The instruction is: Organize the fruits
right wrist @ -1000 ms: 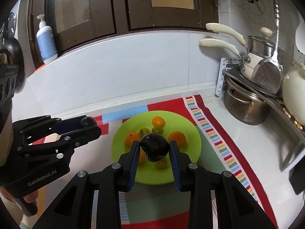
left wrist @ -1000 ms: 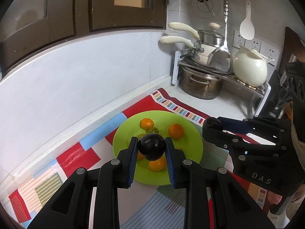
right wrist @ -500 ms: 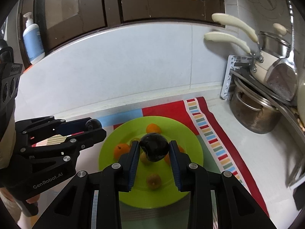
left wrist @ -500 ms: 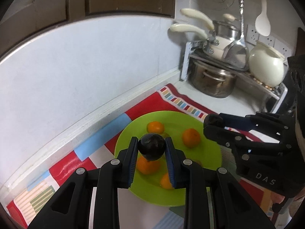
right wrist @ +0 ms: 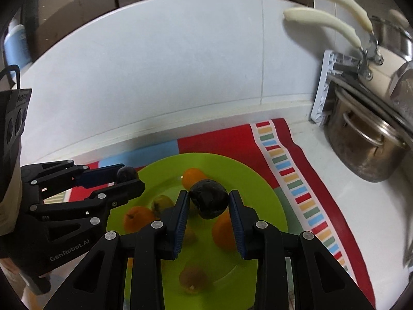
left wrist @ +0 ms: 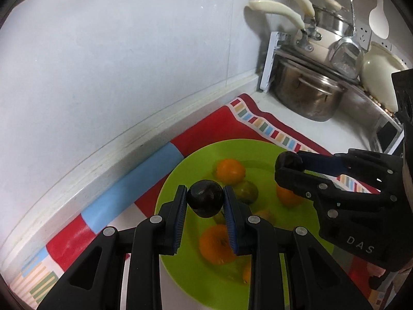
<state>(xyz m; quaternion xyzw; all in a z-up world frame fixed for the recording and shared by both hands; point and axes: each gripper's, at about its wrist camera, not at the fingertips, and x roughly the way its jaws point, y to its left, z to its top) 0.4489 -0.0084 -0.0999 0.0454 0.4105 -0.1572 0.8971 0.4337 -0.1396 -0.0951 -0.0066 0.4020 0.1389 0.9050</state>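
A lime green plate (left wrist: 258, 152) lies on a colourful mat and holds several oranges (left wrist: 230, 171) and small greenish fruits (left wrist: 247, 191). My left gripper (left wrist: 205, 202) is shut on a dark plum (left wrist: 205, 201) above the plate's left part. My right gripper (right wrist: 208, 202) is shut on another dark plum (right wrist: 209, 198) above the plate's (right wrist: 247, 180) middle. Each gripper shows in the other's view, with its plum at the fingertips: the right gripper (left wrist: 287, 162) and the left gripper (right wrist: 126, 175).
A red patterned mat (right wrist: 296, 180) covers the white counter. A steel pot (left wrist: 307, 95) sits under a rack with cream-handled pans (left wrist: 322, 28) at the right. The white wall (left wrist: 116, 64) rises just behind the plate. A blue bottle (right wrist: 15, 41) stands at the far left.
Both grippers have moved forward and lower toward the plate, still holding their plums. The plate and fruits look larger and closer.
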